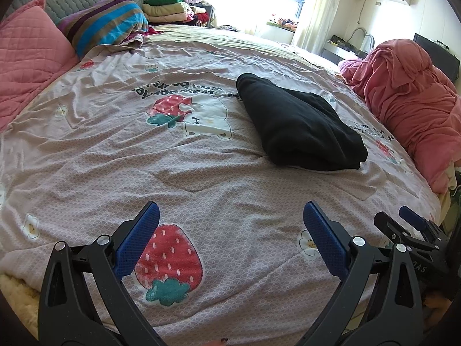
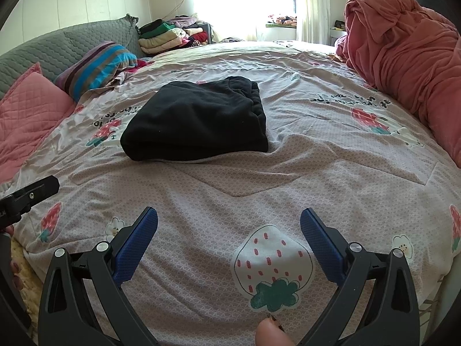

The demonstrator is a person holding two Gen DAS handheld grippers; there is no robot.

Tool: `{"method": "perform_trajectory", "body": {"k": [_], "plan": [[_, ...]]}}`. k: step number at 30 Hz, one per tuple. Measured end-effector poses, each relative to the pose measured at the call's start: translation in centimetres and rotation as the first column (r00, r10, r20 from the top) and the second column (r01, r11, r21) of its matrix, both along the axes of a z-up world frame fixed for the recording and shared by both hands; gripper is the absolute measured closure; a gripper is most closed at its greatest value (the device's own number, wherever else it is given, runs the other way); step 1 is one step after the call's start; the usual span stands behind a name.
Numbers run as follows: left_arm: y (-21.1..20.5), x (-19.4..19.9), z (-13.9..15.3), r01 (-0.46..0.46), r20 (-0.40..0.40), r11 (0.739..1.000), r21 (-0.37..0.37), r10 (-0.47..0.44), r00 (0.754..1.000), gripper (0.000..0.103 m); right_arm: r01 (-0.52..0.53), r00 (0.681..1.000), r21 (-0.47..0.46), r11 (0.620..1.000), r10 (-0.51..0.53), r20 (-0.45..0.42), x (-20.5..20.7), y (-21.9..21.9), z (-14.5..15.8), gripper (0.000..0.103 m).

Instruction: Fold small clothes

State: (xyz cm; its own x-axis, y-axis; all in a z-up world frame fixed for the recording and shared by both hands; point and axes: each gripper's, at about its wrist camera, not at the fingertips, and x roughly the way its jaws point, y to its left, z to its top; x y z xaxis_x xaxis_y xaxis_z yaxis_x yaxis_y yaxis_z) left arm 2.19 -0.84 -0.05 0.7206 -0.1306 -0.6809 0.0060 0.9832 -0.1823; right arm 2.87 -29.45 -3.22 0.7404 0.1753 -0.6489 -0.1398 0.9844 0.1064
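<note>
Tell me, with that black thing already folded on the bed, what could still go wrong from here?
The black garment sits in a soft, thick fold on a wrinkled bedspread, so its layers might slump or spread if bumped. Both the left gripper and right gripper are open and apart from it; reaching in again could snag the top layer and undo the fold.

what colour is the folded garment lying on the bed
Black folded garment; it shows best in the right wrist view.
</note>
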Motion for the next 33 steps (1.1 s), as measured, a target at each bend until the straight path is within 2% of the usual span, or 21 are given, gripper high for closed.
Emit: {"method": "perform_trajectory", "body": {"k": [25, 33], "plan": [[0.24, 0.29, 0.00, 0.000, 0.002, 1.000, 0.013, 0.000, 1.000, 0.009, 0.022, 1.000, -0.015, 1.000, -0.023, -0.015, 0.05, -0.47, -0.05, 0.004], [0.09, 0.26, 0.01, 0.000, -0.001, 1.000, 0.014, 0.000, 1.000, 0.009, 0.063, 0.998, -0.026, 0.998, -0.063, -0.019, 0.08, -0.63, 0.04, 0.004]]}}
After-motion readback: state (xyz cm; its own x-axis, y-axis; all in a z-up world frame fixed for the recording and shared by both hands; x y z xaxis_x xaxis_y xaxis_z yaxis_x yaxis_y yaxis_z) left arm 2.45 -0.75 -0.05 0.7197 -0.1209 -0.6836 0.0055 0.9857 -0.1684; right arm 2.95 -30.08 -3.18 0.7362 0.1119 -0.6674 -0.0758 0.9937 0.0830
